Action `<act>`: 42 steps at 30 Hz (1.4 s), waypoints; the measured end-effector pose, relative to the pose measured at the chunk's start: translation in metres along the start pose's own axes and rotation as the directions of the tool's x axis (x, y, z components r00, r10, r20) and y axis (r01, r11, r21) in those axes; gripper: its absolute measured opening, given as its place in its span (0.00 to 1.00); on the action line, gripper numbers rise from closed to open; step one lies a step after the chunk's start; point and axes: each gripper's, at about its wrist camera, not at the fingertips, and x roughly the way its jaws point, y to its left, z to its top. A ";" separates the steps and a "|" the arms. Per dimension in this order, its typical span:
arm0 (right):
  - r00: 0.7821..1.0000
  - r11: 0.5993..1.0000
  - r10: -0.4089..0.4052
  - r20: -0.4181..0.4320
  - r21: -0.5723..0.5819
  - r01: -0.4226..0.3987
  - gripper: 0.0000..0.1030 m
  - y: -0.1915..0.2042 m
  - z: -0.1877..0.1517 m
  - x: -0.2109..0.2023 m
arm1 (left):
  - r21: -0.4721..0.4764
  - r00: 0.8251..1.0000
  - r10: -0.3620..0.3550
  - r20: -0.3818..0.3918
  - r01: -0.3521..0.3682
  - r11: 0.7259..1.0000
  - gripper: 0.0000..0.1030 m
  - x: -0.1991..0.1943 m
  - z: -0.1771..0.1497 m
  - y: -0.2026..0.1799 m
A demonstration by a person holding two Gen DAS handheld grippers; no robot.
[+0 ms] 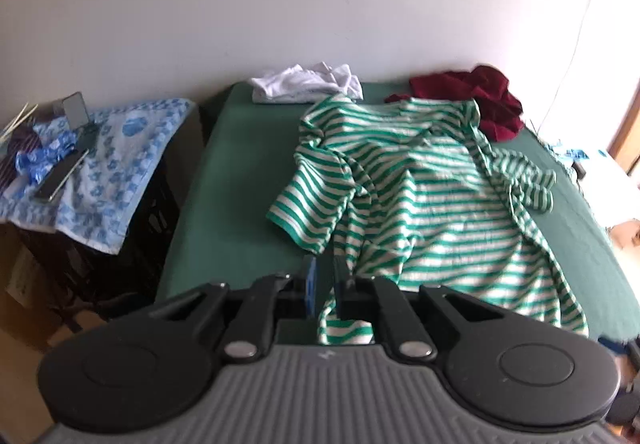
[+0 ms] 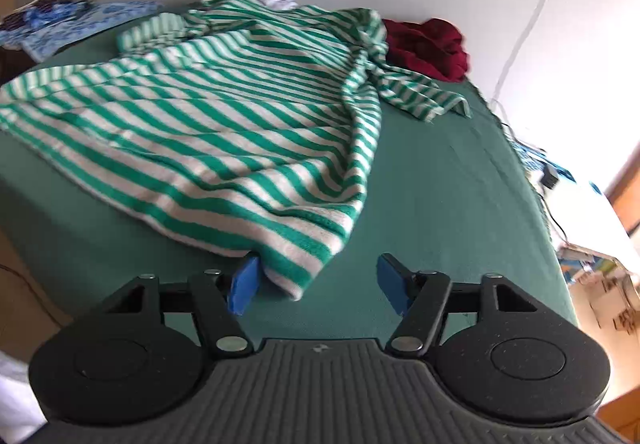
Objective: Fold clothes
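The striped shirt lies spread and rumpled across the centre of the green bed, one sleeve doubled over at centre left. The left gripper is clamped on the hem at lower centre. The right gripper stands with its jaws apart around the other hem corner. Risk: lifting on one clamp skews the shirt; the loose corner slips free.

left gripper and right gripper: black linkage arms, round black pivot discs, silver rivets, ribbed grey housing with small logo, blue finger pads
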 end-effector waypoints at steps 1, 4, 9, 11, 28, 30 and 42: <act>1.000 0.998 0.008 0.016 0.060 -0.009 0.34 -0.006 0.000 -0.003 | 0.029 1.000 -0.007 -0.009 0.007 1.000 0.10 0.000 -0.007 0.000; 0.998 0.960 0.039 0.053 0.275 -0.053 0.24 -0.033 0.012 -0.006 | 0.180 0.999 0.024 -0.036 -0.017 0.984 0.29 -0.001 -0.040 -0.005; 0.994 0.914 0.031 0.103 0.400 -0.070 0.24 -0.053 0.027 -0.011 | 0.421 0.994 0.042 -0.098 0.003 0.907 0.30 -0.002 -0.104 -0.017; 0.995 0.917 0.018 0.099 0.395 -0.056 0.18 -0.053 0.033 -0.008 | 0.460 0.991 0.043 -0.126 0.020 0.888 0.36 0.004 -0.121 -0.017; 0.999 0.833 -0.038 -0.023 0.551 0.044 0.05 -0.105 0.091 0.075 | -0.097 0.977 -0.010 -0.214 -0.011 0.995 0.14 0.118 -0.045 0.043; 0.999 0.844 -0.029 -0.045 0.534 0.048 0.07 -0.103 0.087 0.078 | -0.114 0.977 -0.033 -0.212 0.009 0.993 0.17 0.114 -0.038 0.048; 0.993 0.857 0.057 -0.100 0.516 0.003 0.23 -0.099 0.084 0.087 | 0.185 0.990 0.007 -0.138 0.019 0.983 0.43 0.062 -0.065 0.027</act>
